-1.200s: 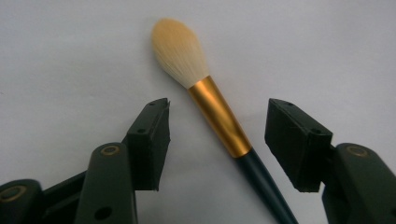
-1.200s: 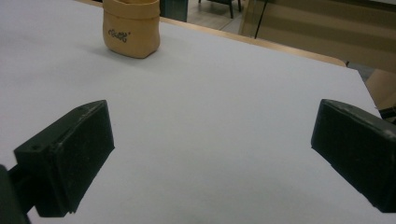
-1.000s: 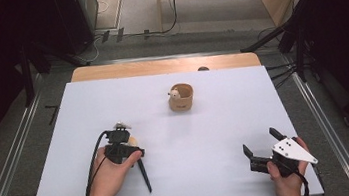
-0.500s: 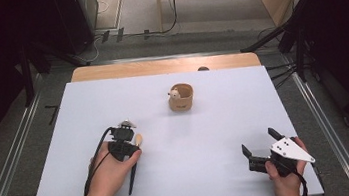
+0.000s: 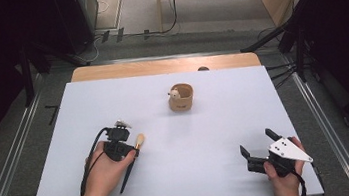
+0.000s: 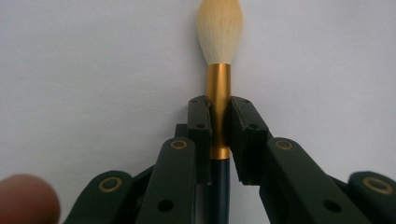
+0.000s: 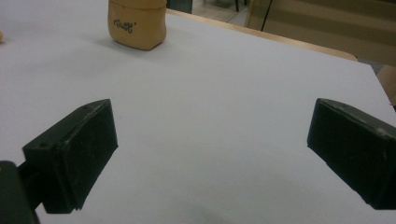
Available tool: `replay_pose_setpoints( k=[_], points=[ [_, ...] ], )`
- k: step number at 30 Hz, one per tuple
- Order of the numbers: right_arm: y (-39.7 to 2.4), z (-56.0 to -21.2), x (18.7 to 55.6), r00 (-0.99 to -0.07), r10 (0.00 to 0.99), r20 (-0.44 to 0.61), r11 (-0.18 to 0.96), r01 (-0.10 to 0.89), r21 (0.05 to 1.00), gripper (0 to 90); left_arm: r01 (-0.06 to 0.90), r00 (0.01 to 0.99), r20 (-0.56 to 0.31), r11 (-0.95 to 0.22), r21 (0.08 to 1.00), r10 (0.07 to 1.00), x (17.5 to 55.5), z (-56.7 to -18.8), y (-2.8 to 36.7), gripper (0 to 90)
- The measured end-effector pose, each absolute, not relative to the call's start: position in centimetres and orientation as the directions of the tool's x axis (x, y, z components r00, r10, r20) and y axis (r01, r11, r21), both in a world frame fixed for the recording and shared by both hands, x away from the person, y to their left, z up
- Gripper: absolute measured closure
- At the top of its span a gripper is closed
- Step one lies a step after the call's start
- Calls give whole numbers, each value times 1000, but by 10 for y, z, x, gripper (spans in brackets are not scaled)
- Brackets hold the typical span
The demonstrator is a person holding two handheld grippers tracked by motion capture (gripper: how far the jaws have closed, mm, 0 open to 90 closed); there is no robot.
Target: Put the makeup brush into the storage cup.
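White table (image 5: 211, 164), left gripper (image 6: 217, 123) just clamped onto brush (image 6: 218, 84), right gripper (image 7: 210, 154) resting low, jaws wide apart.

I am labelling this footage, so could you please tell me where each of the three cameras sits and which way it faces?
High view: fixed above the near table edge, looking forward and down on the white table; both forearms, left gripper and right gripper show.
Left gripper view: rides the left gripper, looking along its jaws, clamped on the brush; a fingertip shows at bottom left.
Right gripper view: rides the right gripper, looking across the table through open jaws.
Shared: the wooden cup in high and right views.
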State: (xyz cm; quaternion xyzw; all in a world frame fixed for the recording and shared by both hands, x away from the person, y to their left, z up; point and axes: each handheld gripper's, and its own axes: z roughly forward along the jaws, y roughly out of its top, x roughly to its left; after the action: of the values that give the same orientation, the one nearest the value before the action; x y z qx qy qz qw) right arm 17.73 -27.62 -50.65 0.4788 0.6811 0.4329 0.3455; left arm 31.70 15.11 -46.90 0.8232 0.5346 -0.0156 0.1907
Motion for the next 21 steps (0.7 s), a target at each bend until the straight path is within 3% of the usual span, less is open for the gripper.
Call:
replay_pose_setpoints(
  k=[5,11,21],
  points=[
    [-276,-504,176,-302,952,-48,156,348,924,25,859,460,-337,-316,402,822,316,-458,164,798],
    [-271,-499,176,-314,948,-51,162,340,926,25,784,536,-378,-279,555,755,305,-445,171,799],
    [-260,-472,188,-371,929,-12,133,302,944,25,707,611,-485,-156,689,625,298,-434,190,799]
  ],
)
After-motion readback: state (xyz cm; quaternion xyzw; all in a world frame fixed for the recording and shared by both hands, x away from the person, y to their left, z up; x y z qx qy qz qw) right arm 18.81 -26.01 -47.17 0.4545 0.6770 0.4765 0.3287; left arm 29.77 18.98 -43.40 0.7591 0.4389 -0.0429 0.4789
